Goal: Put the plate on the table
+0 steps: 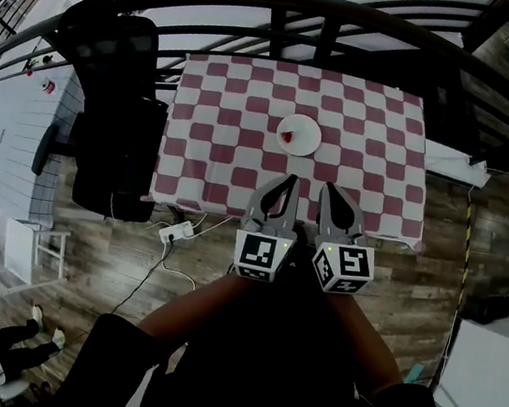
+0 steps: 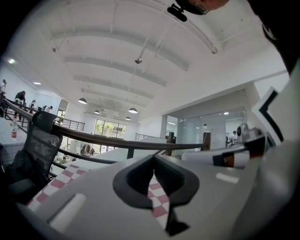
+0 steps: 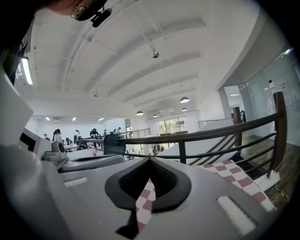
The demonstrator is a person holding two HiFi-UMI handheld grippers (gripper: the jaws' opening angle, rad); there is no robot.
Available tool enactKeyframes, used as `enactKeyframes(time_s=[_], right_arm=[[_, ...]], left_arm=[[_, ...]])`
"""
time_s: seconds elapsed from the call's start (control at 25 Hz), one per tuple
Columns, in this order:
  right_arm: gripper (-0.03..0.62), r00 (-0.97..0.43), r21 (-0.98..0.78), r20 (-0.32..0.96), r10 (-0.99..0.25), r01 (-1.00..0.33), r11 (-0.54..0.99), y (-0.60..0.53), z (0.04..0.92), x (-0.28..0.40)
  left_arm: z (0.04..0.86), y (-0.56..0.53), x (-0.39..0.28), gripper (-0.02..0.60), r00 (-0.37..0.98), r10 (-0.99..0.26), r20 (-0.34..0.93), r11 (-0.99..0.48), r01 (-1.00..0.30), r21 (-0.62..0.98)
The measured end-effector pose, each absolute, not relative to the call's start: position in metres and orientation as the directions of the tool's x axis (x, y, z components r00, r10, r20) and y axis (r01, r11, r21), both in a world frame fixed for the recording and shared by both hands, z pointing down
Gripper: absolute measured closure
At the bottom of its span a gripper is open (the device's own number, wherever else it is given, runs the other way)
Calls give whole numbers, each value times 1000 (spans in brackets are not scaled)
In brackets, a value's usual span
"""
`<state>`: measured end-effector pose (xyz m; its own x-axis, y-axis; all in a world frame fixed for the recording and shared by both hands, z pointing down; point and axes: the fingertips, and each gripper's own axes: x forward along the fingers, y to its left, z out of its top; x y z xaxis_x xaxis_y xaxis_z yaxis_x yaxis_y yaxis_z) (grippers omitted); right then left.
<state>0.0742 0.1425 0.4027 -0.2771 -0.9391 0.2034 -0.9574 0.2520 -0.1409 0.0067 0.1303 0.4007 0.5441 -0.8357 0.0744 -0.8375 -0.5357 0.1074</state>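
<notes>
Checkered table (image 1: 223,98) bearing plate (image 1: 302,139), left hand-held gripper (image 1: 291,181) and right hand-held gripper (image 1: 326,187) closed, empty

A table (image 1: 364,167) covered by a red-and-white checked cloth (image 1: 217,135) stands on a wood-plank floor (image 1: 480,246). Near the cloth's middle sits a round white plate (image 1: 303,135), with a small red object (image 1: 287,137) on its left part.

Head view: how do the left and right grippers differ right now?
On the left gripper the cube faces the camera flat, one marker showing; on the right gripper it is turned, showing two. The left gripper leans right toward its tip, the right gripper leans left. Shared: both shut, empty, side by side, short of the plate on the table.
</notes>
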Motion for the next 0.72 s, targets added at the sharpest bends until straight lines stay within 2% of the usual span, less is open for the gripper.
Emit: enactKeyframes(time_s=[0.24, 0.48, 0.72], right_arm=[[596, -277, -131, 205, -939, -958, 254, 157, 402, 67], [597, -288, -130, 263, -921, -956, 262, 171, 420, 58], [597, -283, -99, 250, -926, -959, 267, 171, 418, 54]], left_arm=[[401, 144, 0, 572, 535, -841, 76, -527, -843, 110], [404, 160, -3, 572, 545, -832, 102, -534, -837, 116], [405, 162, -2, 572, 555, -826, 102, -541, -830, 134]])
